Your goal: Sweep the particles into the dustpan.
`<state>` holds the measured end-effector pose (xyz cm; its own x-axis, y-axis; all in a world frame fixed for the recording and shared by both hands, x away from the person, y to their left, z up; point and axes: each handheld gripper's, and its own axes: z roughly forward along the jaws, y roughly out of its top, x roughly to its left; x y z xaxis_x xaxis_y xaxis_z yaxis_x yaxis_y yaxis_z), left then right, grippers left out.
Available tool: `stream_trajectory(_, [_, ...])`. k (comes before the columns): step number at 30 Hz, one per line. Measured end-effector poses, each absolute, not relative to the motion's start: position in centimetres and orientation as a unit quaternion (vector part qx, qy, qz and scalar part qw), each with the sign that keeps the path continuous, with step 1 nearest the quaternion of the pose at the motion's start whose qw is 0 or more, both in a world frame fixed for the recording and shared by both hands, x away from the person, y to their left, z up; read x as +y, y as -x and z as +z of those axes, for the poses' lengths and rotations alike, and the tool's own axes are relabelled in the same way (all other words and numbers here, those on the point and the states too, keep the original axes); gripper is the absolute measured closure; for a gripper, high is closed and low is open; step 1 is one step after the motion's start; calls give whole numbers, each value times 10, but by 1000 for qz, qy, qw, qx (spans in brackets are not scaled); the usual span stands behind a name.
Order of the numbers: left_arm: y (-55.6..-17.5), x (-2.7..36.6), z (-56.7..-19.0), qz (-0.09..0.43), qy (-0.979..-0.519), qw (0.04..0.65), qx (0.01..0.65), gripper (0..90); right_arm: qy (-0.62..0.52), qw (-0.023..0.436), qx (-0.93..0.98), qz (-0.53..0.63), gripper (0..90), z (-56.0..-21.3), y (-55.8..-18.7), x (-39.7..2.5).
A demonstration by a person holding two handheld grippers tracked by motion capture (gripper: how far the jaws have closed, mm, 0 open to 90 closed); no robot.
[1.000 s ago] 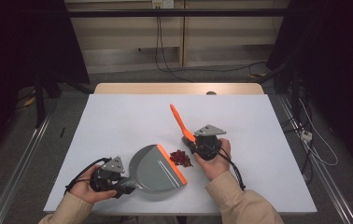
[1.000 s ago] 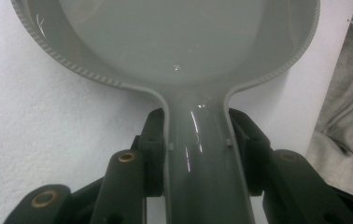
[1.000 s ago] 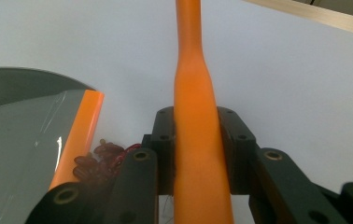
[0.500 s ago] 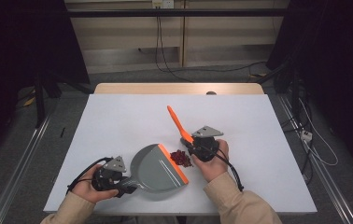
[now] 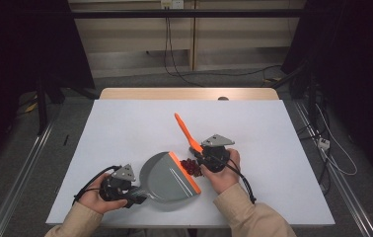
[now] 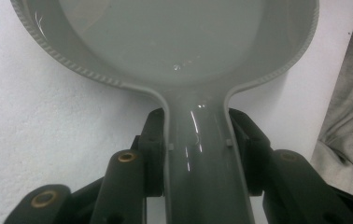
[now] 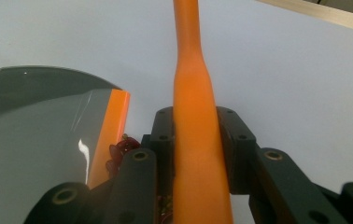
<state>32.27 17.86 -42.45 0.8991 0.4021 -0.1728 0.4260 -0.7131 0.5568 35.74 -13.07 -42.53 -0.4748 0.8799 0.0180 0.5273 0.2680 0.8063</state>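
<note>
The left gripper (image 5: 125, 190) clamps the grey dustpan's (image 5: 167, 174) handle; the right gripper (image 5: 205, 157) is closed around the orange brush (image 5: 184, 129). The dark red bits (image 5: 189, 165) lie just against the pan's orange lip (image 5: 184, 173). A fast sweep could scatter them past the lip, or nudge the pan back. The white tabletop (image 5: 273, 133) is bare; cables hang on the dim wall beyond

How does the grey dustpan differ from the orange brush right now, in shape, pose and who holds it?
The grey plastic dustpan is broad and scoop-shaped, lying flat on the table; the orange brush handle is slim and slants up from the table. The dustpan's handle is clamped in the left gripper, the brush handle in the right gripper. Both meet at the small dark red scraps by the dustpan's orange lip.
</note>
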Motion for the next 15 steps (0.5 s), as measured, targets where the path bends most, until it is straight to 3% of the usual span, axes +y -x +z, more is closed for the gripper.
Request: stream_trajectory(15, [-324,176,-425,-22,-925,304,226,624,-462,205,762,405,708,-425,-354,-122])
